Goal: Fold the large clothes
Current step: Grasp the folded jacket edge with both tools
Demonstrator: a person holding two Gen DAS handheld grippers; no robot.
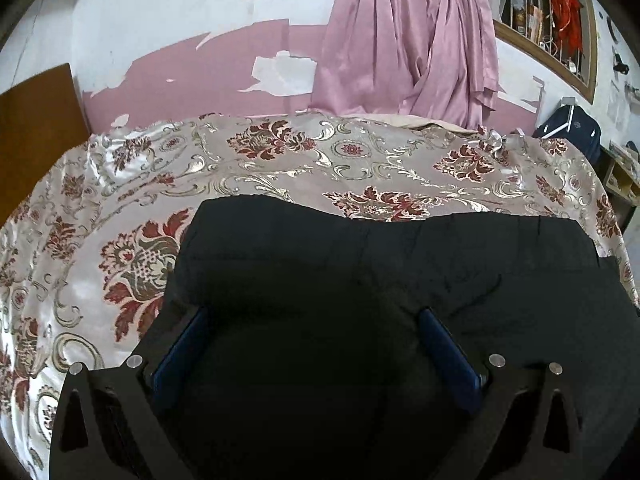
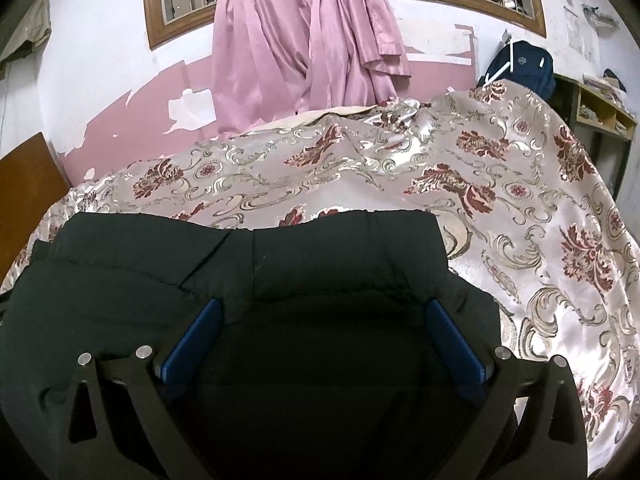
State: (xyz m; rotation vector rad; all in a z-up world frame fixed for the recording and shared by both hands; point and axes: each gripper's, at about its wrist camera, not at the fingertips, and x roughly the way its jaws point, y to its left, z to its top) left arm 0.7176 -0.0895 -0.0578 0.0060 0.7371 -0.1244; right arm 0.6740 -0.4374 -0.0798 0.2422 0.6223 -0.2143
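Headboard (image 1: 36, 140): a brown wooden panel is seen at the far left, against the peeling pink-and-white wall.
Bedspread (image 1: 280, 168): a shiny floral cover is spread over the bed, which serves as the folding surface.
Black garment (image 1: 360, 264): a large dark, padded piece is laid flat on the near part of the bedspread, its far edge running roughly straight across; it spans from the left gripper's view into the right one's, so each end is probably tended by one hand.
Left gripper (image 1: 316, 336): the blue fingers are held wide apart above the left part of the garment, pointed downward at it; no cloth is pinched between them (the dark fabric below makes contact hard to judge).
Right gripper (image 2: 324, 332): the jaws are likewise spread fully, over the garment's right part near its right edge; nothing is clamped.
Stage: judging by both empty grippers over a flattened cloth, a fold appears to be laid down or a fresh grasp prepared.
Curtains (image 2: 304, 40): pink drapes are hung at the far wall beneath a barred window.
Backpack (image 2: 524, 64): a navy bag is propped at the far right beside a shelf.
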